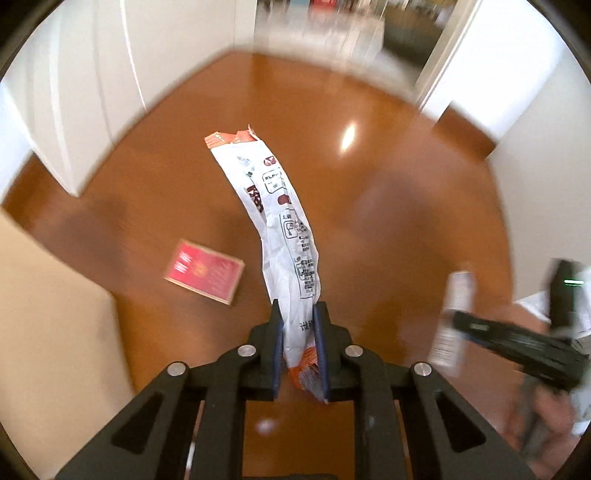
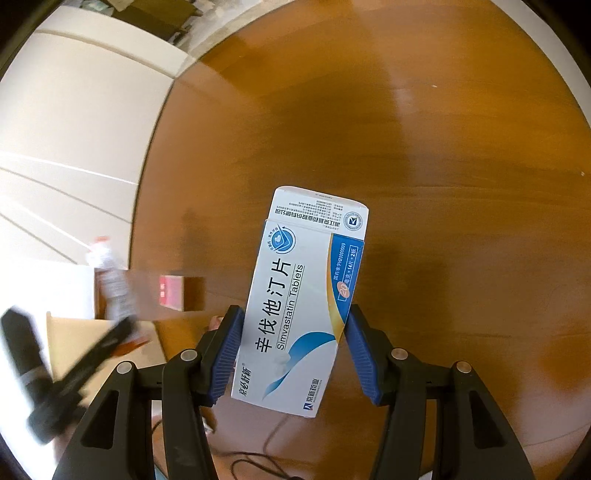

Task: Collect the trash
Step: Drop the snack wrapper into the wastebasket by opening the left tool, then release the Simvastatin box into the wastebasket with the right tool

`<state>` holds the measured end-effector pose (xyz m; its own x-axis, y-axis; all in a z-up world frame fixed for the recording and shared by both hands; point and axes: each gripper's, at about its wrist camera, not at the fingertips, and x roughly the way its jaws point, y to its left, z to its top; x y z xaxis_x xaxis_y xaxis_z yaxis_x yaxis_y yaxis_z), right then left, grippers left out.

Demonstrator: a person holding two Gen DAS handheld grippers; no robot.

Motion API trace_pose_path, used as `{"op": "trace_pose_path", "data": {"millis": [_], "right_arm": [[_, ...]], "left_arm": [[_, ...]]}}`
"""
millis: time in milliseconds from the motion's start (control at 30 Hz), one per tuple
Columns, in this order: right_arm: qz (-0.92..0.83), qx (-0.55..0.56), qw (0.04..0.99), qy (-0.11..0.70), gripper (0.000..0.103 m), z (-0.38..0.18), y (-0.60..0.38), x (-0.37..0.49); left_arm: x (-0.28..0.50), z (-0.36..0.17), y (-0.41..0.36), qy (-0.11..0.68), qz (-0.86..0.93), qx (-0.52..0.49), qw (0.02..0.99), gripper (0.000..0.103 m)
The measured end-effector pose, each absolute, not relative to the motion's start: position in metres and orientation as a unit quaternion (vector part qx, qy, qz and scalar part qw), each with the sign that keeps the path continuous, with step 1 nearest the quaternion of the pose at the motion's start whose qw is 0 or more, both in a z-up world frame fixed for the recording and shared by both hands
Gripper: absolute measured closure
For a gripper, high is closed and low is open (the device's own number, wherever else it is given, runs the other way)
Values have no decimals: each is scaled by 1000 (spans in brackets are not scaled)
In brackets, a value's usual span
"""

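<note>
My left gripper (image 1: 298,317) is shut on a long white and orange torn snack wrapper (image 1: 275,210), which stands up out of the jaws above the brown wooden floor (image 1: 388,177). My right gripper (image 2: 293,325) is shut on a white and blue Simvastatin tablet box (image 2: 299,295), held above the floor (image 2: 406,129). The right gripper with its box also shows blurred at the right in the left wrist view (image 1: 458,317). A red flat box (image 1: 204,272) lies on the floor left of the wrapper; it also shows in the right wrist view (image 2: 171,293).
White walls and cupboard fronts (image 1: 92,85) stand at the left and a doorway (image 1: 332,26) at the back. A beige cardboard box (image 1: 48,314) stands at the near left. A dark cable (image 2: 258,465) lies on the floor below the right gripper.
</note>
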<state>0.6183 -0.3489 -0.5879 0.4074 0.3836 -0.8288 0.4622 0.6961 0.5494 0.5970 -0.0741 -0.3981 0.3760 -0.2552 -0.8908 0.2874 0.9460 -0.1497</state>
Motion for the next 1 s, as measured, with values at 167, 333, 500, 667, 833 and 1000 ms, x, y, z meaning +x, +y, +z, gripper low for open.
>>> {"op": "trace_pose_path", "data": {"millis": [167, 333, 500, 667, 833, 1000], "right_arm": [[-1, 391, 753, 529, 45, -568, -324, 621], [37, 368, 769, 521, 45, -545, -286, 624], [64, 341, 780, 522, 45, -534, -260, 625], [109, 314, 796, 505, 45, -500, -224, 642], [241, 274, 817, 448, 45, -413, -137, 675], [367, 238, 806, 399, 45, -348, -31, 699]], "left_arm": [[558, -300, -1, 485, -109, 39, 867, 89], [554, -286, 91, 498, -4, 54, 866, 87], [559, -309, 136, 522, 33, 35, 851, 45], [552, -303, 140, 516, 45, 3, 856, 12], [512, -268, 163, 536, 38, -33, 843, 12], [463, -239, 178, 517, 73, -53, 851, 12]]}}
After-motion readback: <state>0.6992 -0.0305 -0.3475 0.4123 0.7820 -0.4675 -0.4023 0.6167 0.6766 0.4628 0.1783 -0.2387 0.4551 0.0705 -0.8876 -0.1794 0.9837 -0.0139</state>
